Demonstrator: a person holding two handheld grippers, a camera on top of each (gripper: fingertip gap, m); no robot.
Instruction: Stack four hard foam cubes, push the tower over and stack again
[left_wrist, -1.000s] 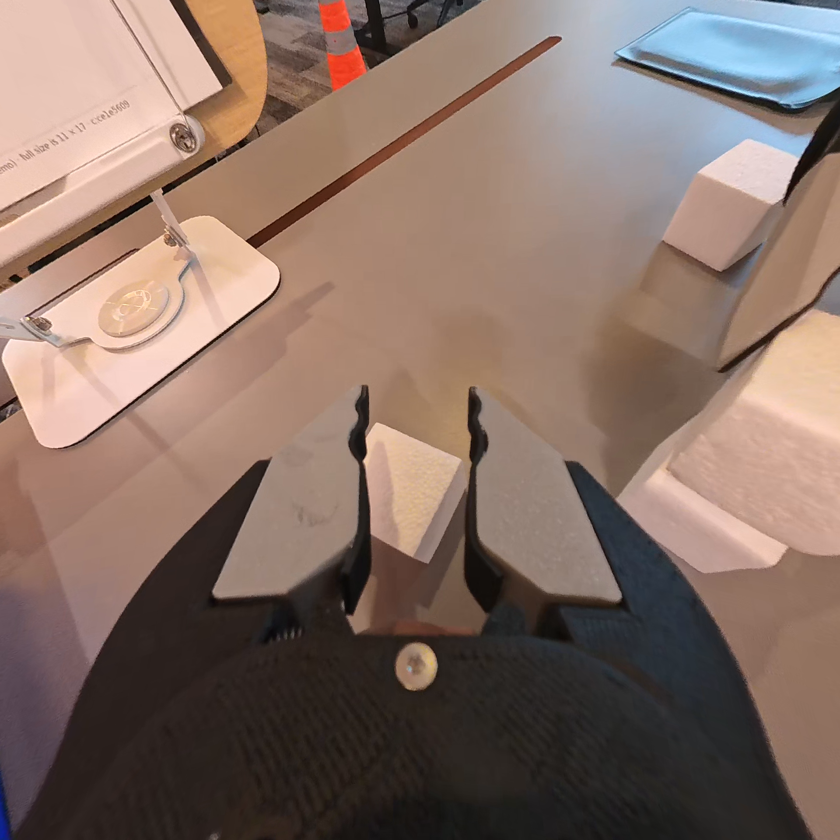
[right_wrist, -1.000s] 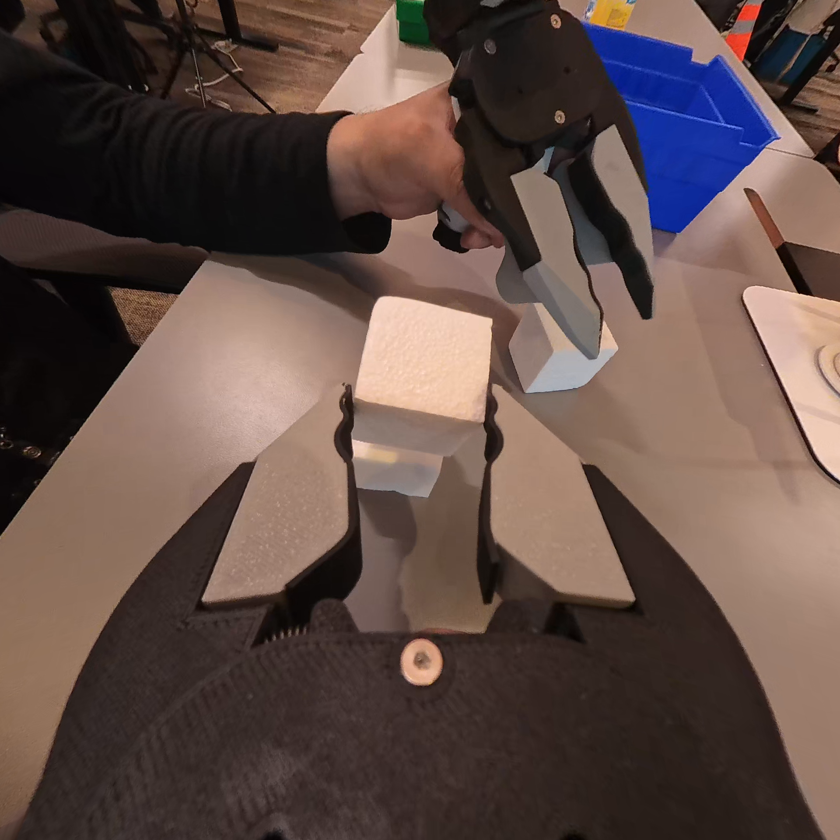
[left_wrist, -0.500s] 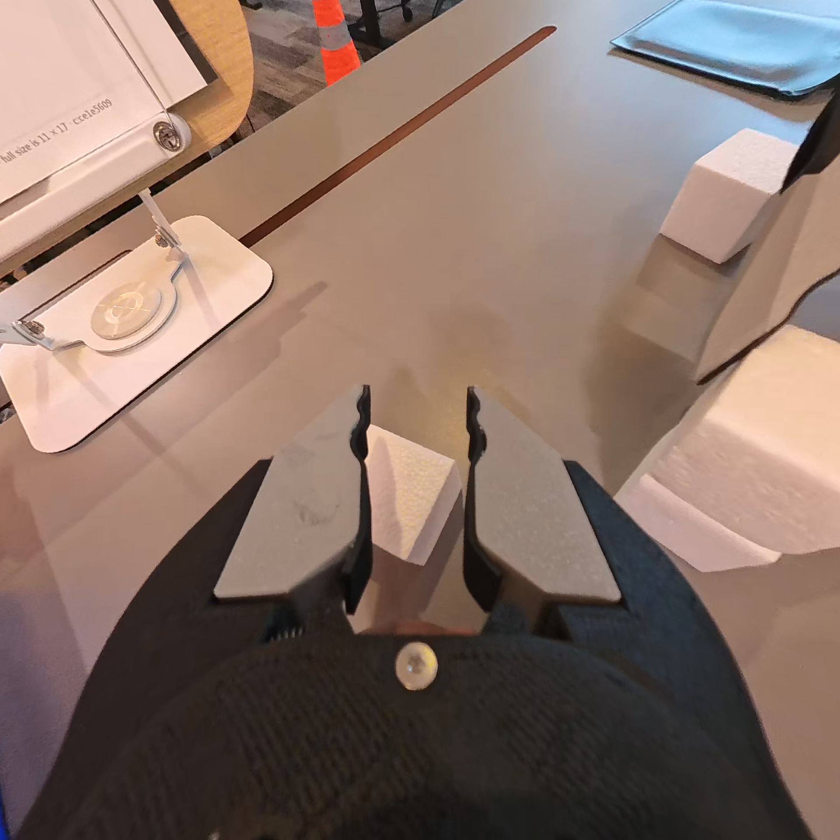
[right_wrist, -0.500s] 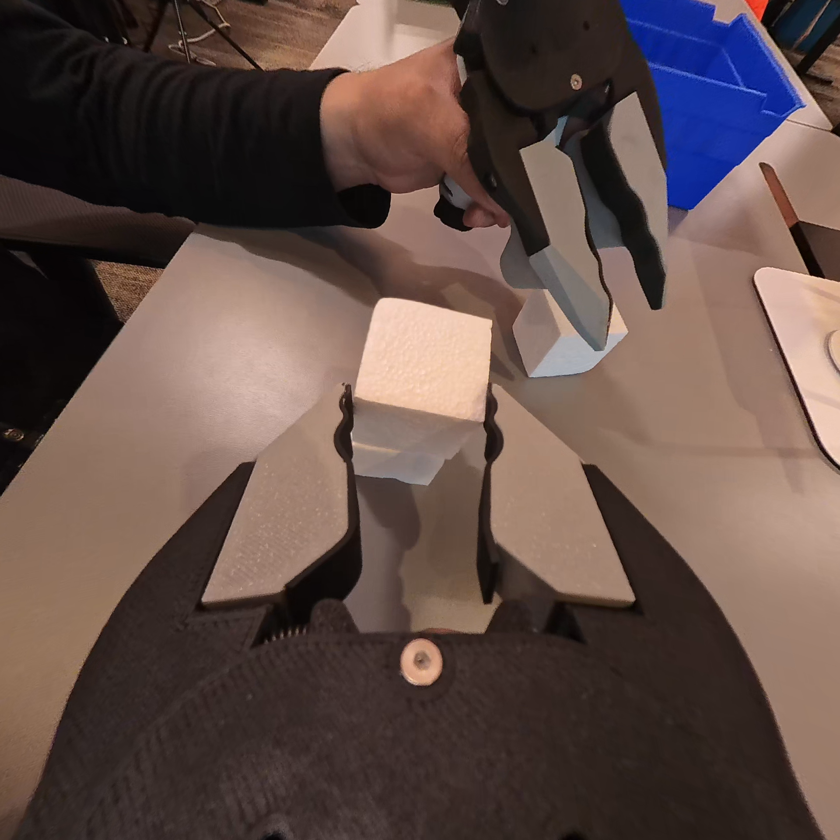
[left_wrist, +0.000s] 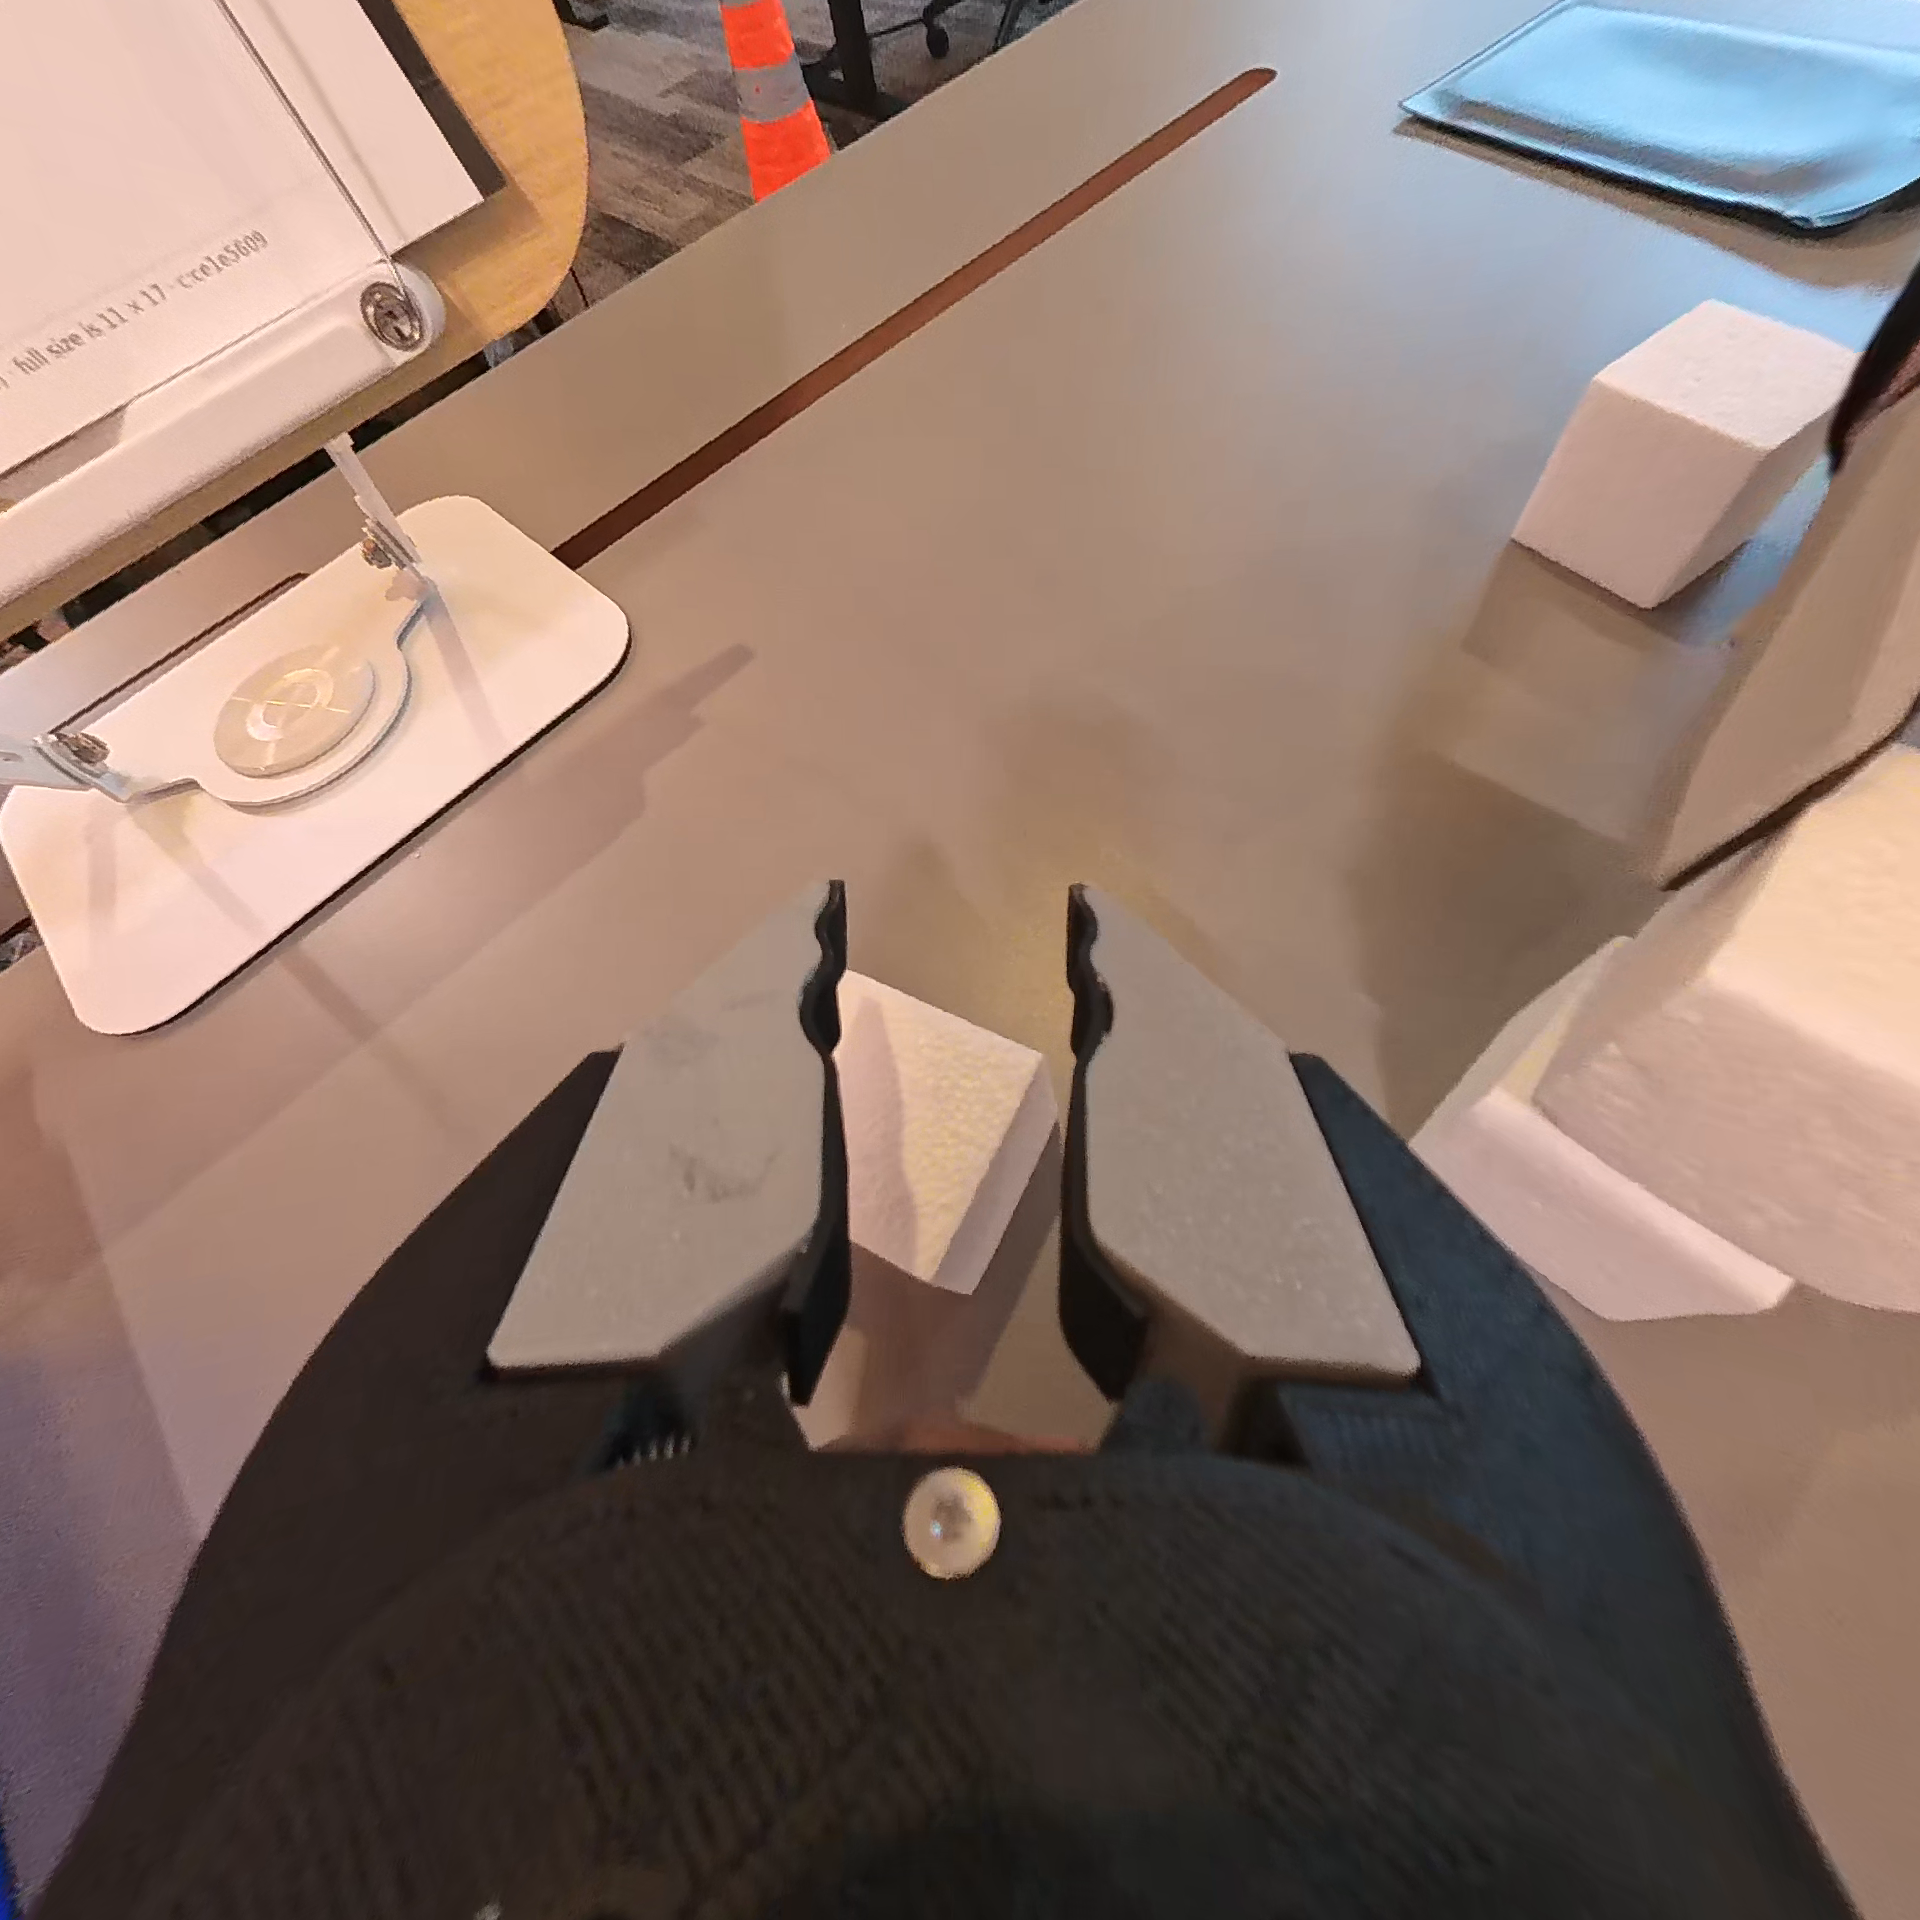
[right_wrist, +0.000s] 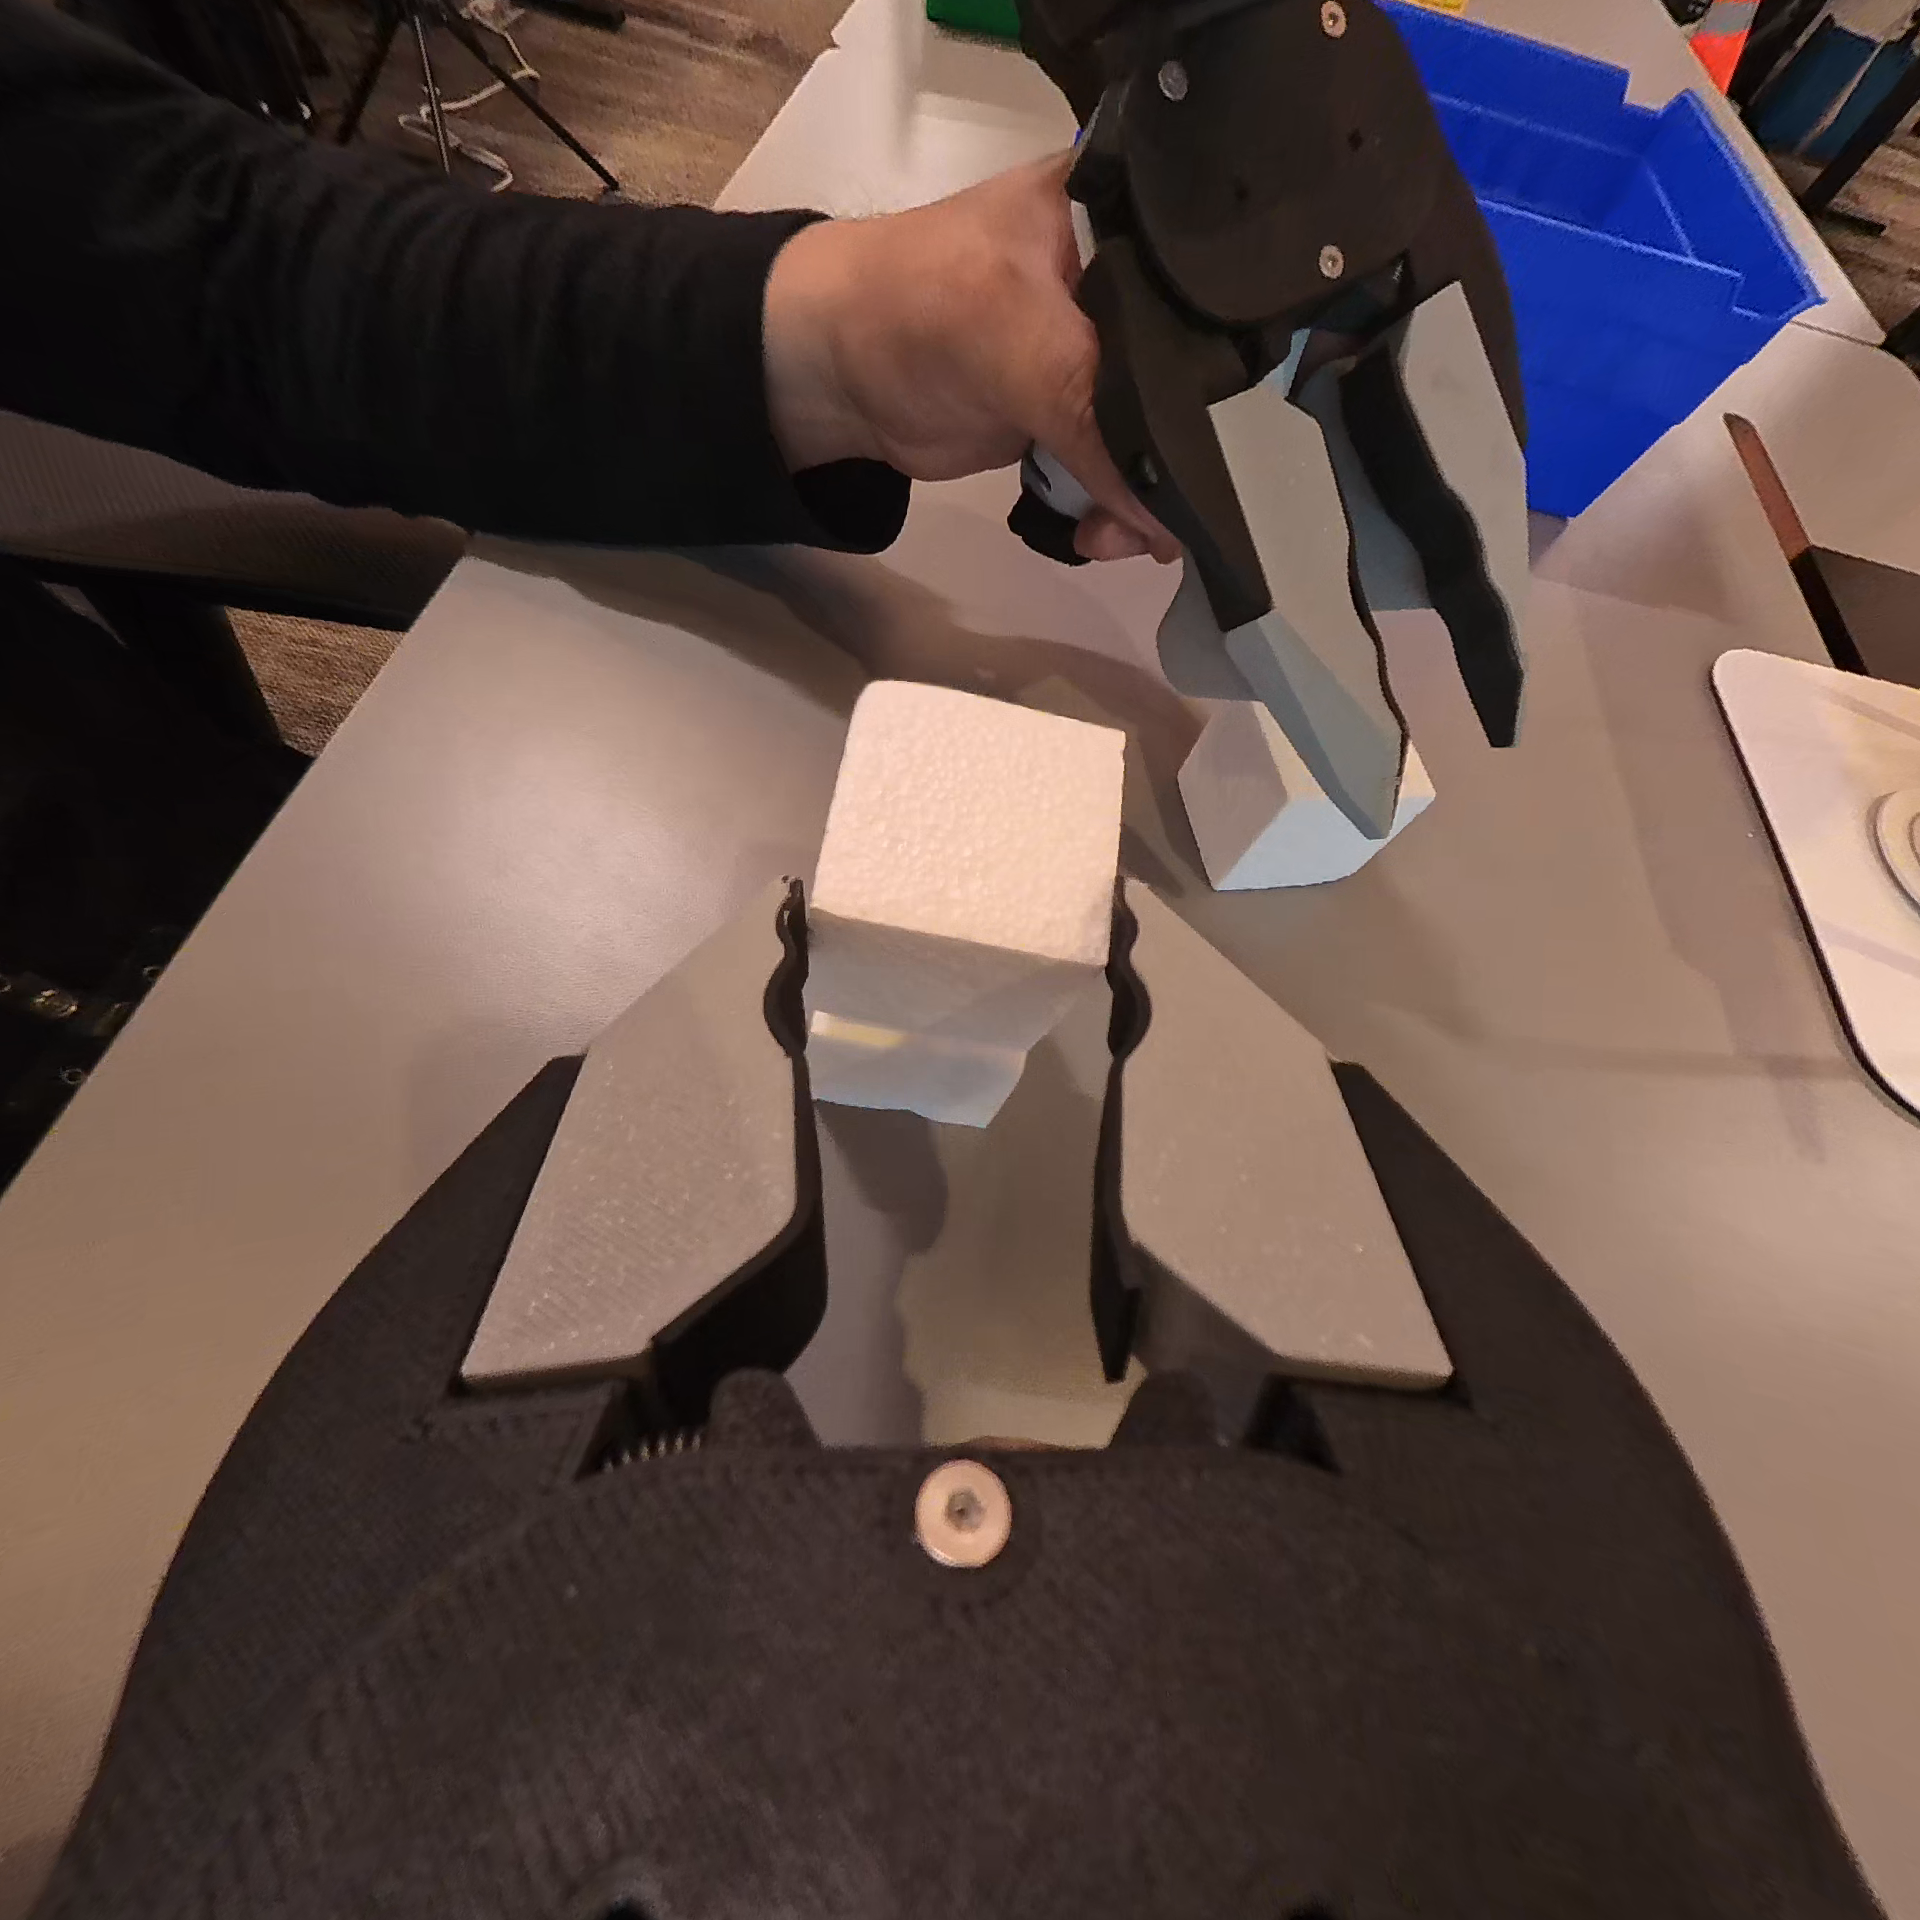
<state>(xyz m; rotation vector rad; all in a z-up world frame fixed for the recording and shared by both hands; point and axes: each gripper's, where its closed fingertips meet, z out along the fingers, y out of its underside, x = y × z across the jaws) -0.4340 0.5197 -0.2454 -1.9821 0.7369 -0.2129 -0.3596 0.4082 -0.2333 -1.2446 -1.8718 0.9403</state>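
A white foam cube with a pebbled, beaded texture (right_wrist: 966, 821) is clamped between the grey fingers of the right gripper (right_wrist: 958, 940), at the centre of the right wrist view. It is held directly over a second cube (right_wrist: 914, 1070), whose corner juts out beneath it; whether the two touch cannot be told. Both are seen again at the right edge of the left wrist view.

A third cube (left_wrist: 935, 1132) is seen on the smooth grey surface (left_wrist: 1039, 520) beneath the left gripper (left_wrist: 951, 951), whose wavy-edged fingers are apart, above the cube and not gripping it. In the right wrist view that gripper is seen at upper right, gripped by a hand (right_wrist: 935, 332) in a black sleeve. A fourth cube (left_wrist: 1683, 478) sits alone at the right of the left wrist view.

A white rounded stand base (left_wrist: 312, 769) is seen at the left of that view, a dark flat pad (left_wrist: 1683, 104) at upper right, and a blue plastic bin (right_wrist: 1621, 270) at the upper right of the right wrist view.
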